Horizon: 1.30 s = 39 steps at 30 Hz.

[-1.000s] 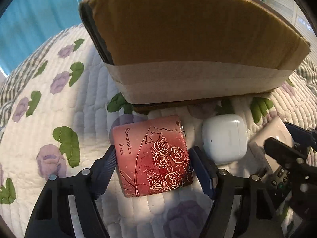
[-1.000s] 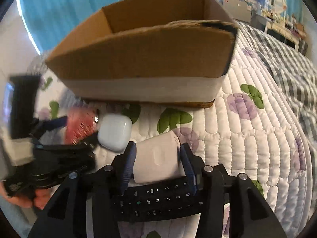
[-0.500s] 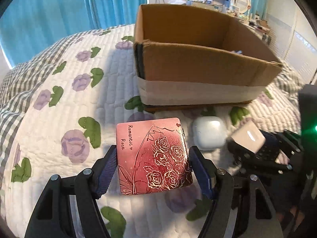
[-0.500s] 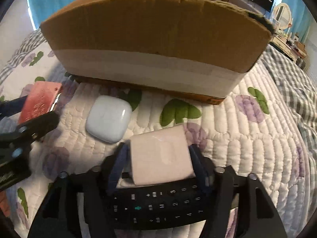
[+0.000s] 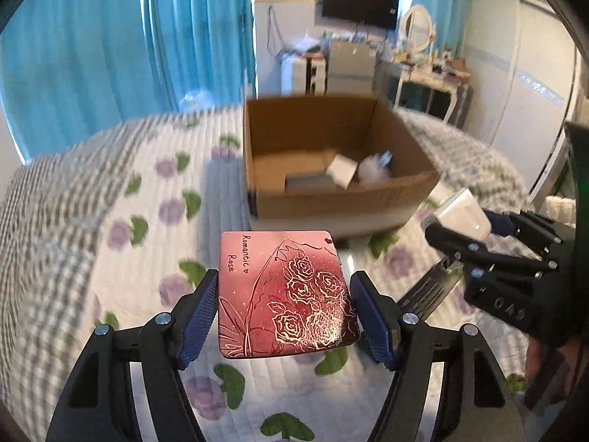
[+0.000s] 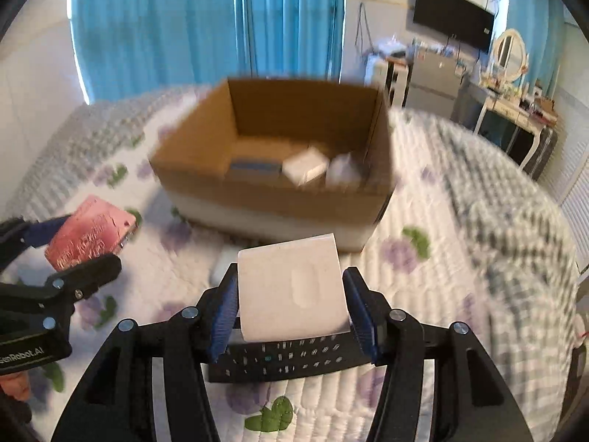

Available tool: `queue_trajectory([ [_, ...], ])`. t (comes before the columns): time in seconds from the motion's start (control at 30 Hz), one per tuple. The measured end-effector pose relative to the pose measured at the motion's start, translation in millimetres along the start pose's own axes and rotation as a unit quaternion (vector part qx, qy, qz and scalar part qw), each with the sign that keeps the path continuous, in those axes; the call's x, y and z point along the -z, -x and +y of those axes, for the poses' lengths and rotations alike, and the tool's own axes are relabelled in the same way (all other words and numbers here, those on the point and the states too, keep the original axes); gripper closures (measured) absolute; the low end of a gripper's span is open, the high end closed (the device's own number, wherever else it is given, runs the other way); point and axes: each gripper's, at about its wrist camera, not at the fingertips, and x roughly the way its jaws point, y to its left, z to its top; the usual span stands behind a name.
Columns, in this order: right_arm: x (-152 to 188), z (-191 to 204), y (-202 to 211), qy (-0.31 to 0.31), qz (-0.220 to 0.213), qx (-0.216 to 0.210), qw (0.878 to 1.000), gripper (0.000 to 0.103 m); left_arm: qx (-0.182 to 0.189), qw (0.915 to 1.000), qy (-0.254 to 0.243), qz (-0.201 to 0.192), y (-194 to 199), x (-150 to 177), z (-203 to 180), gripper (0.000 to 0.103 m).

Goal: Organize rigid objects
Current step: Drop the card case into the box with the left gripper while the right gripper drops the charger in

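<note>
Grippers up off the bed, both loaded! Nearest us, the left gripper has its blue pads pressed on either side of a red case printed with gold roses and the words "Romantic Rose", held flat above the floral quilt. Beside it, the right gripper clamps a plain white box, and a black remote lies crosswise just behind that box, down between the fingers. Below, a small white case peeks out on the quilt, mostly hidden behind the white box. Further on sits the open cardboard box, resting on the bed with a few pale, blurred items inside. Beyond that, blue curtains, a wall-mounted television and a cluttered dressing table with an oval mirror.
</note>
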Motion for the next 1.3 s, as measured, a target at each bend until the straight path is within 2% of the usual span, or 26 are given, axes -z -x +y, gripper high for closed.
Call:
queue_trajectory([
  [0.13, -47.3, 7.4, 25.9, 0.013, -0.043, 0.008, 0.999, 0.048, 0.001, 0.9993, -0.010, -0.036, 20.7, -37.0, -5.1, 0.031],
  [0.27, -89.0, -1.4, 46.5, 0.019, -0.082, 0.012, 0.996, 0.048, -0.004, 0.9986, -0.012, -0.051, 11.8, -78.9, -3.9, 0.031],
  [0.33, -107.4, -7.5, 45.5, 0.018, -0.094, 0.012, 0.995, 0.048, -0.010, 0.9985, -0.016, -0.052, -2.8, -104.1, -4.8, 0.031],
  [0.47, -137.4, -20.2, 29.8, 0.021, -0.105, 0.017, 0.994, 0.048, 0.001, 0.9989, -0.015, -0.044, -39.1, -143.0, -5.4, 0.031],
  [0.57, -156.4, -30.5, 10.7, 0.021, -0.108, 0.020, 0.994, 0.048, -0.003, 0.9995, -0.014, -0.029, -75.8, -161.4, -7.0, 0.031],
  [0.77, -171.3, -51.1, -48.8, 0.014, -0.093, 0.015, 0.995, 0.048, -0.022, 0.9994, -0.022, 0.017, -151.5, -159.2, -13.8, 0.031],
  [0.93, -162.3, -62.6, -88.7, 0.011, -0.071, 0.010, 0.997, 0.048, -0.022, 0.9986, -0.033, 0.034, -174.8, -147.5, -19.2, 0.029],
  [1.0, -157.3, -66.9, -94.4, 0.007, -0.068, 0.008, 0.998, 0.048, -0.030, 0.9982, -0.041, 0.033, -176.5, -144.3, -21.1, 0.027],
  [1.07, -154.4, -70.2, -96.9, 0.004, -0.066, 0.006, 0.998, 0.048, -0.042, 0.9976, -0.046, 0.030, -172.3, -144.5, -22.4, 0.017],
  [1.3, -160.9, -66.6, -98.0, 0.014, -0.064, 0.006, 0.998, 0.048, -0.043, 0.9985, -0.035, 0.001, -139.0, -151.3, -8.1, 0.017],
])
